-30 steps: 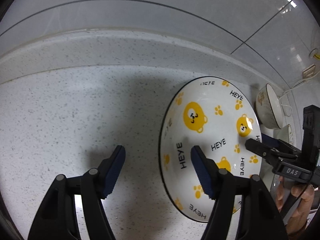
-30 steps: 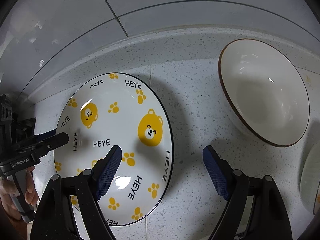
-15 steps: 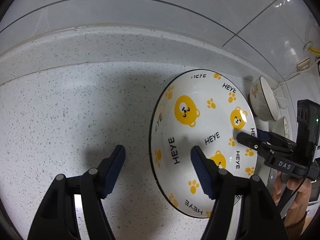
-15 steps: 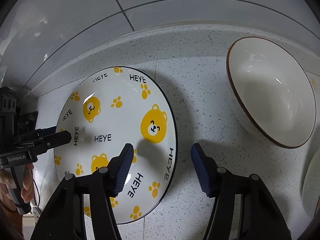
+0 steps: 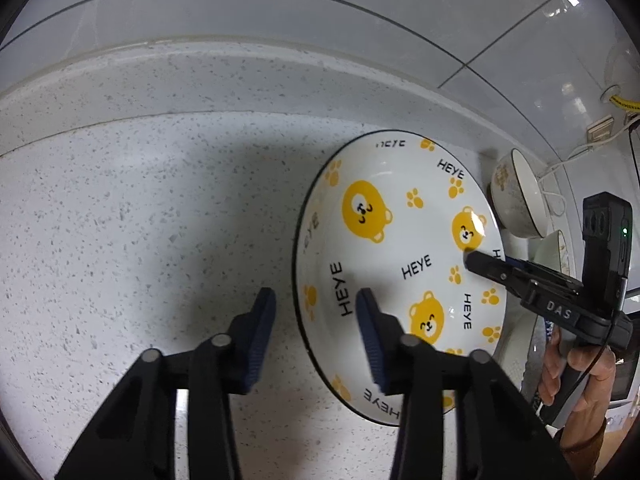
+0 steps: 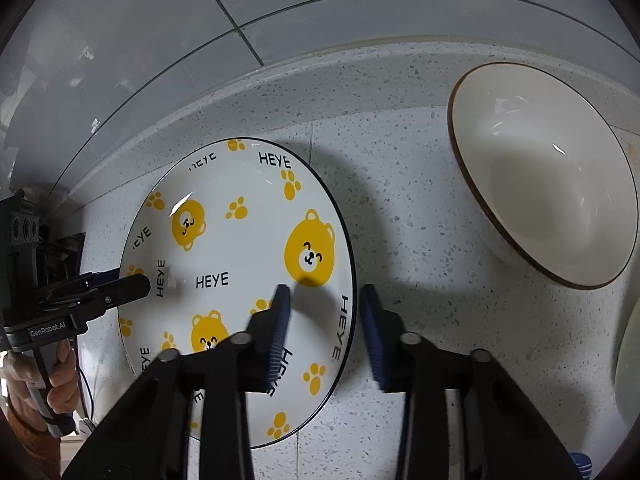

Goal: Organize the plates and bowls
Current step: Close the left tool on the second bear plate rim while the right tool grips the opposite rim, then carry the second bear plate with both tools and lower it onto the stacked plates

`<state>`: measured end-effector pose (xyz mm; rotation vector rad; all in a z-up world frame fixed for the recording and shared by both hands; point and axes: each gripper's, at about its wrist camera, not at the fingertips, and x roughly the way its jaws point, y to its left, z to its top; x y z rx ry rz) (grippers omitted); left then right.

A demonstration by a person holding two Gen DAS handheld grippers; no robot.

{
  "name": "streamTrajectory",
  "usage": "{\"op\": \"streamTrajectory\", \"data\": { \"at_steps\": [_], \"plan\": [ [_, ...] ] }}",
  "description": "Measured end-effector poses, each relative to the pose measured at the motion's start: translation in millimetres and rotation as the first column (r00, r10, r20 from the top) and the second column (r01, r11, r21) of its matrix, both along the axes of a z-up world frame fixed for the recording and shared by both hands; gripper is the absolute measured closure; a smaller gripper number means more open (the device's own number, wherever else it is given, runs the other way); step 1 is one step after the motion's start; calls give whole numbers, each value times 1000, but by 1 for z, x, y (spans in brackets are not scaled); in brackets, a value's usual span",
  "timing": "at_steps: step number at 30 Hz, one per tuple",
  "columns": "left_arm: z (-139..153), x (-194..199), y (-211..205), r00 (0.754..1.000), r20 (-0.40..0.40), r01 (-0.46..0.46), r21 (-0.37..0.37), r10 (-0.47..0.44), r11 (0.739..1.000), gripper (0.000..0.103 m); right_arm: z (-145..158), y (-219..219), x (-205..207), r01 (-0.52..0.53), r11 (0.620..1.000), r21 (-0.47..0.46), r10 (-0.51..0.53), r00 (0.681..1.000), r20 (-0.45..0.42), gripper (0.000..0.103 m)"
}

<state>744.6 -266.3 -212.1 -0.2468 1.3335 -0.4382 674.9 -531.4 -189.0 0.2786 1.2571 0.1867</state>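
Both grippers (image 5: 316, 312) (image 6: 326, 308) narrower than before, closing astride plate (image 5: 400, 240) rim.

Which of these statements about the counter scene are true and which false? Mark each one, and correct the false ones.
1. The plate shows yellow bears and the word HEYE. True.
2. The plate is stacked inside the bowl. False: it lies on the counter, apart from the bowl.
3. The left gripper straddles one edge of the plate and the right gripper the opposite edge. True.
4. The bowl holds food. False: it is empty.
5. The bowl has a dark rim. True.
6. Both grippers hang over bare counter, clear of the plate. False: each has the plate's rim between its closing jaws.
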Motion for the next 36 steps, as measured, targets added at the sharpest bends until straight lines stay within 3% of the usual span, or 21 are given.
{"op": "streamTrajectory", "data": {
  "at_steps": [2,7,15,22,36],
  "plan": [
    [-2,0,-3,1000,0,8,-12,-8,1000,78,1,0,0,4,1000,-1,-4,1000,3,82],
    [-4,0,-1,1000,10,-6,-2,7,1000,87,2,0,-2,-4,1000,-15,4,1000,19,83],
    [0,-16,14,998,38,-45,-2,45,999,87,6,12,-13,-31,999,-22,33,998,57,85],
    [24,-44,36,994,77,-83,3,82,997,87,27,25,-27,-62,998,-18,63,994,90,85],
    [91,-168,115,972,164,-168,-9,167,986,87,92,90,-119,-159,987,-3,157,972,177,86]
  ]
}}
